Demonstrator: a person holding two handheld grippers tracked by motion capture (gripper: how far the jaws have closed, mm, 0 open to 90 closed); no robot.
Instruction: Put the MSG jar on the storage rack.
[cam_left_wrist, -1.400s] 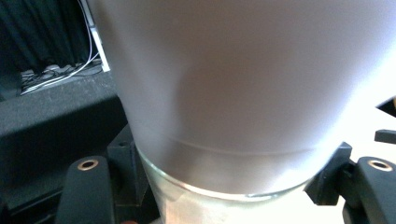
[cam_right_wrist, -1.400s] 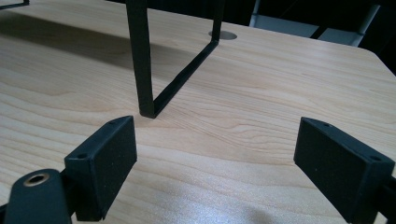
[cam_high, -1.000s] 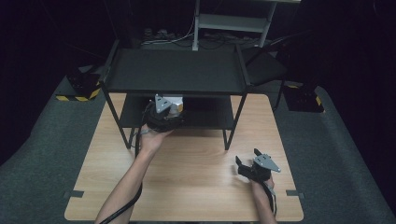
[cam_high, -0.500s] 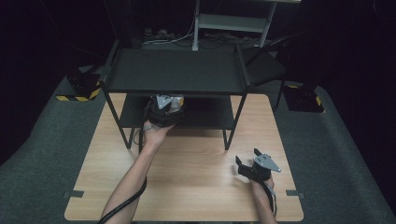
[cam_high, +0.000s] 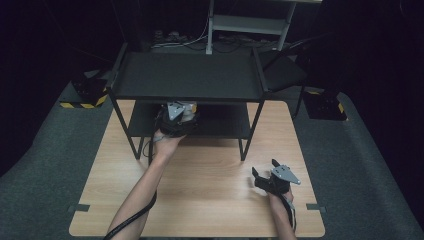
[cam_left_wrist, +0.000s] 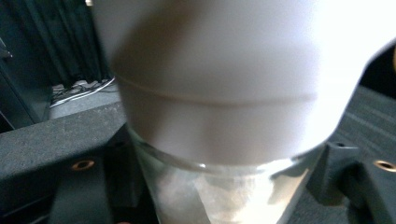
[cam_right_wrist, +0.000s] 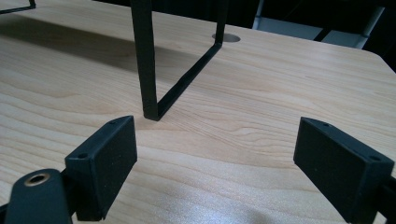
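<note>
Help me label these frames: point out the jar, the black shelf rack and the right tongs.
jar (cam_left_wrist: 219, 93): left gripper view, white lid.
black shelf rack (cam_high: 187, 77): high view, top shelf.
right tongs (cam_high: 263, 167): high view, gap between tips.

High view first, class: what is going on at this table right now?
A person works at a wooden table with a tool in each hand. The left tool is at the lower level of a black shelf rack, clamped on a clear container with a white lid. The right tool rests open on the table, holding nothing.
</note>
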